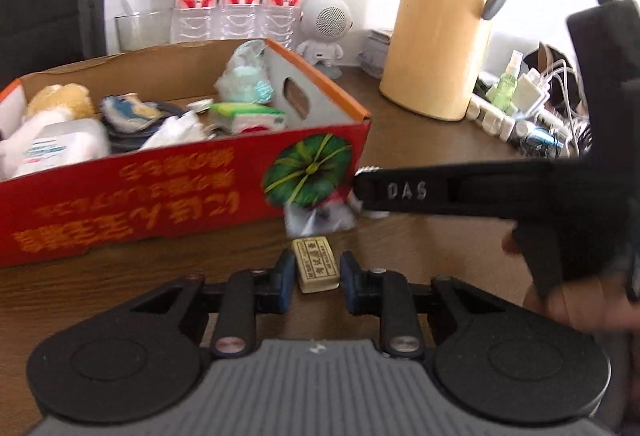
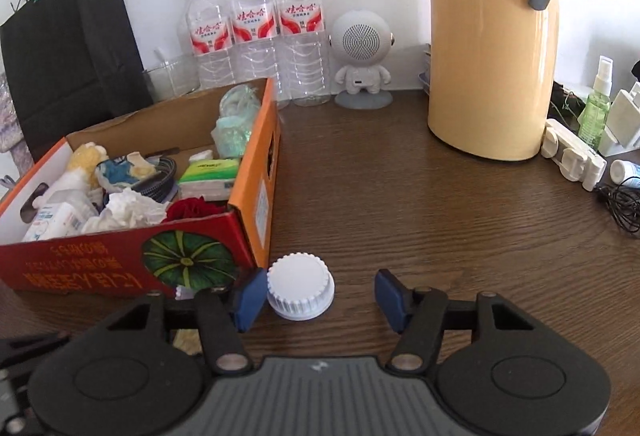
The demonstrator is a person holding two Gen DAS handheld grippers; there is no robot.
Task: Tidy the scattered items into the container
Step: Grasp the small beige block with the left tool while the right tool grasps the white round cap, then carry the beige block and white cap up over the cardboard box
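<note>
An eraser [image 1: 317, 266] on the table [image 2: 400, 195] is flanked by the left gripper [image 1: 315, 276], pads not touching. A cap [image 2: 300, 292] beside the box [image 2: 120, 260] lies between the right gripper's [image 2: 320, 296] parted jaws.

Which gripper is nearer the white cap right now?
Right. The right gripper straddles the white cap, one pad touching it, the other apart. The left gripper sits around a tan eraser further along the box front.
</note>
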